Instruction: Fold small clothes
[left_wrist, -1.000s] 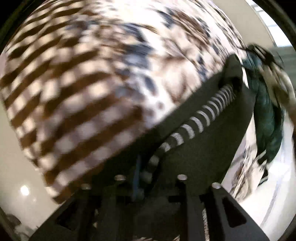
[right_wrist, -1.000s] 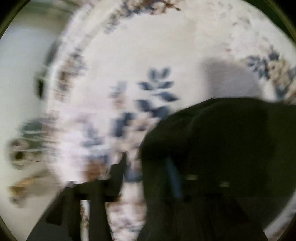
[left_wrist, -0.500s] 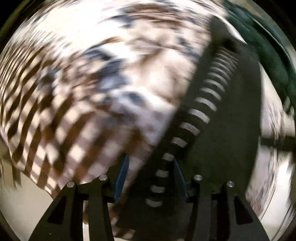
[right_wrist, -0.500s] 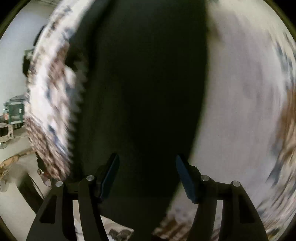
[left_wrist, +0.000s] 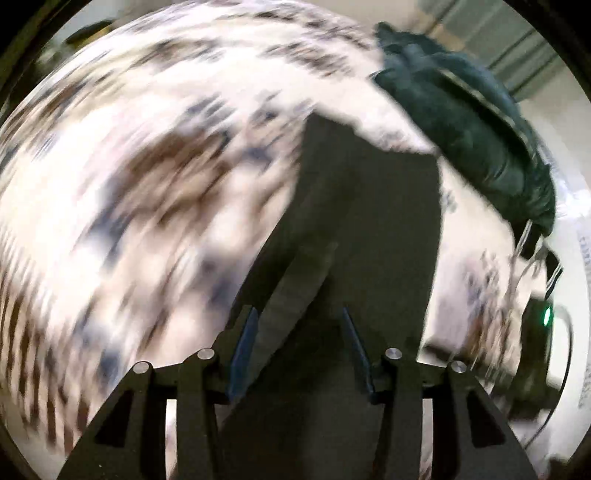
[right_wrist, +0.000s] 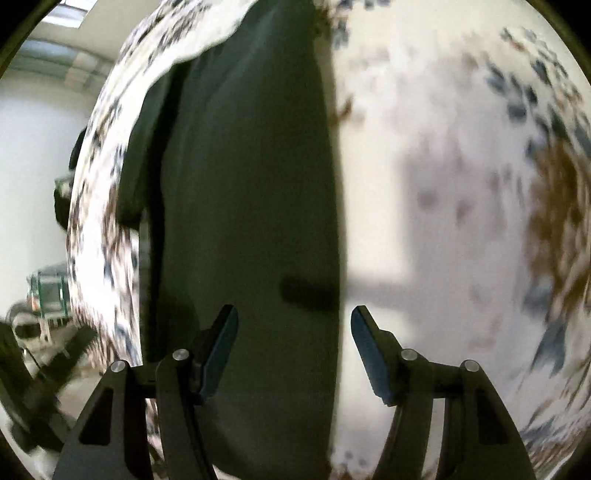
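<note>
Nearest the left wrist camera, the left gripper (left_wrist: 299, 354) stood with its blue-padded fingers (left_wrist: 242, 356) apart, and a dark garment (left_wrist: 362, 229) ran up between them; whether the pads touched the cloth could not be told. That dark garment lay flat on a white tablecloth (left_wrist: 147, 192) printed with blue and brown motifs, heavily blurred, with a brown checked border toward the lower left. Beyond the garment's far edge, to the upper right, a dark green garment (left_wrist: 469, 122) sat heaped on the same cloth, and a black device with a green light (left_wrist: 546, 315) lay near the right edge. In the right wrist view, the right gripper (right_wrist: 293, 350) was also spread wide, its fingers (right_wrist: 218, 350) hovering over the dark garment (right_wrist: 251, 184), which stretched away from the camera as a long dark band. The printed tablecloth (right_wrist: 443, 184) showed on both sides of it, and pale room walls (right_wrist: 33, 140) appeared far left.
</note>
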